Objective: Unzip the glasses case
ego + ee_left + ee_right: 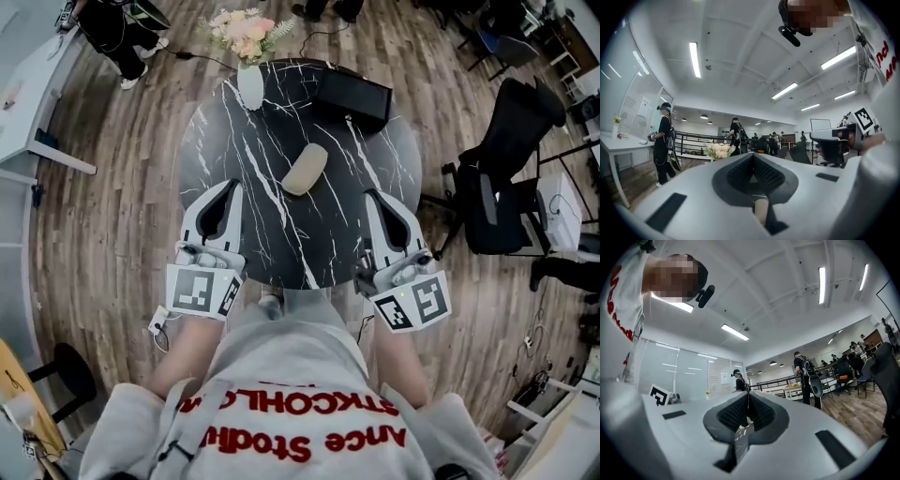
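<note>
A beige oval glasses case [305, 169] lies zipped near the middle of the round black marble table [375, 150]. My left gripper [233, 185] rests over the table's near left edge, its jaws shut and empty, well short of the case. Over the near right edge my right gripper [367, 195] also has its tips together with nothing between them. In the left gripper view the left gripper [753, 159] points level across the room, and a sliver of the case shows through the gap behind its shut jaws. In the right gripper view the right gripper [748, 398] points level too.
A white vase of flowers [249, 82] stands at the table's far edge, with a black box [353, 97] to its right. A black office chair [502, 169] stands to the right of the table. Several people stand farther off in the room.
</note>
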`<state>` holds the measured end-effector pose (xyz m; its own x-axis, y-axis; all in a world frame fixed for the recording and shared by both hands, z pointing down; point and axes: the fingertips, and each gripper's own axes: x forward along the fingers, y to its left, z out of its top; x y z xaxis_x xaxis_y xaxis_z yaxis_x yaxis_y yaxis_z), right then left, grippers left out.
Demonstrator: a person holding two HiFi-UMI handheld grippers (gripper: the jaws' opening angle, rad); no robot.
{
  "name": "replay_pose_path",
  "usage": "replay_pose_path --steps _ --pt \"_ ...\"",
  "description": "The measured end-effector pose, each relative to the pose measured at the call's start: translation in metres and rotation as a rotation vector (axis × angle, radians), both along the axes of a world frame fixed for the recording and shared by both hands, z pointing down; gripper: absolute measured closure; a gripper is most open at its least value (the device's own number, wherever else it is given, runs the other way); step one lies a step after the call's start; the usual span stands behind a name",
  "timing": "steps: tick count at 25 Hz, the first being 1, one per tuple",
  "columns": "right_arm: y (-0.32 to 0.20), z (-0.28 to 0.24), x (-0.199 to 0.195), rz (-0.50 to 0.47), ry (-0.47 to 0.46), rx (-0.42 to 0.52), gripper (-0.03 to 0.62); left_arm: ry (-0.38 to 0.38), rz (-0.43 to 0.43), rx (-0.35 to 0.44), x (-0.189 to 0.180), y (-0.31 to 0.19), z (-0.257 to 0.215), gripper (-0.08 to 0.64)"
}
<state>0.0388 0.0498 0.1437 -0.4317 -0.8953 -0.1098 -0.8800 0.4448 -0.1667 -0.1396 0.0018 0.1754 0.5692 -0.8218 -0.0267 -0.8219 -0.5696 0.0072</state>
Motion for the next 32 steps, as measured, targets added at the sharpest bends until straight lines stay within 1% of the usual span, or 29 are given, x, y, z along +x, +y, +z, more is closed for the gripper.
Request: replay_pose_path --steps 4,7,10,14,20,23,28,32 --pt "-0.046 0.004 0.029 -0.056 0.004 -0.008 0.575 -0.015 -0.03 -0.025 0.028 -0.039 0.009 0.552" --pt "-0.075 0.022 0.043 -0.138 0.002 -0.058 0.575 -0.038 -0.029 -0.031 0.048 -0.059 0.018 0.552" --pt "-0.096 0.043 0.055 -0.18 0.011 -0.098 0.575 -0.057 -0.037 -0.053 0.063 -0.074 0.034 0.552" --pt "-0.116 0.065 0.069 -0.183 -0.007 -0.148 0.575 -0.069 -0.034 -0.11 0.076 -0.092 0.062 0.552" --pt "-0.142 0.094 0.079 -0.157 0.008 -0.219 0.574 -0.097 0.06 -0.168 0.105 -0.125 0.104 0.551" --pt "-0.147 0.113 0.082 -0.143 -0.006 -0.268 0.574 -0.116 0.096 -0.221 0.119 -0.136 0.134 0.551" --pt "-0.158 0.154 0.08 -0.158 -0.01 -0.346 0.574 -0.161 0.132 -0.309 0.141 -0.151 0.187 0.551" --pt "-0.165 0.182 0.077 -0.163 -0.01 -0.386 0.574 -0.179 0.17 -0.383 0.156 -0.161 0.224 0.549"
